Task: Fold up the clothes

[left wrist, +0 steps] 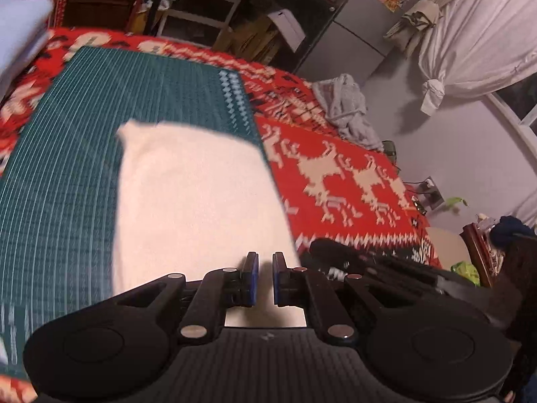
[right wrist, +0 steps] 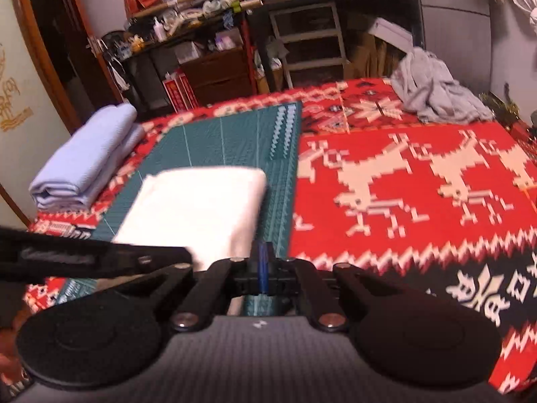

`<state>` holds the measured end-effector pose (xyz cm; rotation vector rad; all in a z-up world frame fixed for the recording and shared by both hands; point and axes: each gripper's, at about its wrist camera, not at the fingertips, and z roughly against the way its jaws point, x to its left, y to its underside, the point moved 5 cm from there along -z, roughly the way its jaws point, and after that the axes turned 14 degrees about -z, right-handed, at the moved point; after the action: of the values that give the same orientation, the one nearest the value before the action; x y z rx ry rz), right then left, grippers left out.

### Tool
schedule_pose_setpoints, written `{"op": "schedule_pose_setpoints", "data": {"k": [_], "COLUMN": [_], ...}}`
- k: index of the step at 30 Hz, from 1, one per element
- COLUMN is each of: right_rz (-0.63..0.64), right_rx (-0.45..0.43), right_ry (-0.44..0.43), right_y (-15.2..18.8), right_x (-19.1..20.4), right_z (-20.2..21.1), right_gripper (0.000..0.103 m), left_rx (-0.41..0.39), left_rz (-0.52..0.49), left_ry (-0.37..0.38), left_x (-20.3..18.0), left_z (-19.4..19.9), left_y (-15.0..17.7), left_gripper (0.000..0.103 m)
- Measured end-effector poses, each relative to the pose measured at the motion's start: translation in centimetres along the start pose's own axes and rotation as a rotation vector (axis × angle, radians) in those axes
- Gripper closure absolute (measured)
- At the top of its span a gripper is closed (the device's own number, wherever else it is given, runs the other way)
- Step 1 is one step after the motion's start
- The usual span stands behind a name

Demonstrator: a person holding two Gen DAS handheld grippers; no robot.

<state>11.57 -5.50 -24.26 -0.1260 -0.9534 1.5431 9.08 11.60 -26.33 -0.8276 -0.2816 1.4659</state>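
A folded white cloth [left wrist: 194,201] lies flat on the green cutting mat [left wrist: 84,134], and the right wrist view shows the same cloth [right wrist: 201,208] on the mat [right wrist: 235,134]. My left gripper [left wrist: 265,258] hovers over the cloth's near edge. Its blue pads are almost together, with only a thin slit and nothing between them. My right gripper [right wrist: 264,248] is shut and empty, its pads touching. It is over the mat just right of the cloth's near corner. The two tools are side by side.
A folded light-blue cloth [right wrist: 87,161] sits left of the mat. A crumpled grey garment [right wrist: 433,90] lies at the far right of the red reindeer blanket [right wrist: 402,174]. Cluttered shelves and drawers stand beyond the far edge.
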Motion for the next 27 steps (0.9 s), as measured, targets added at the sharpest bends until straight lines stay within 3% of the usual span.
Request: {"op": "schedule_pose_setpoints", "data": {"k": [10,18,20,22,23,26,27], "right_rz": [0.057,-0.030,-0.069,-0.113,-0.133,-0.176,-0.199], "right_rx": [0.075,0.003,0.005,0.019,0.029,0.052,0.063], "right_ry": [0.031,-0.005,-0.020,-0.042,-0.051,-0.052,-0.050], "right_y": [5.2,1.8,0.5,-0.5,-1.0,-2.1,-2.3], "right_x": [0.8,1.4,1.5,1.5,1.5,1.3,1.0], "right_z": [2.4,2.9,1.8,0.6,-0.1,-1.9,-2.4], "right_gripper": [0.102,0.097,0.091,0.083,0.082,0.081,0.081], "left_rx": [-0.002,-0.062,-0.072,-0.090,-0.092,-0.081,-0.071], "left_rz": [-0.001,0.006,0.020,0.024,0.022,0.027,0.031], "left_ry": [0.015,-0.063,-0.079,-0.094,-0.104,-0.107,-0.097], "left_x": [0.6,3.6,4.7,5.5,5.9,7.0,7.3], "left_z": [3.1,5.3,5.4,5.6,5.5,4.8,4.5], "left_y": [4.0,3.3,2.8,2.3,2.0,1.4,1.3], "left_gripper": [0.096,0.096,0.089,0.070,0.067,0.068,0.073]}}
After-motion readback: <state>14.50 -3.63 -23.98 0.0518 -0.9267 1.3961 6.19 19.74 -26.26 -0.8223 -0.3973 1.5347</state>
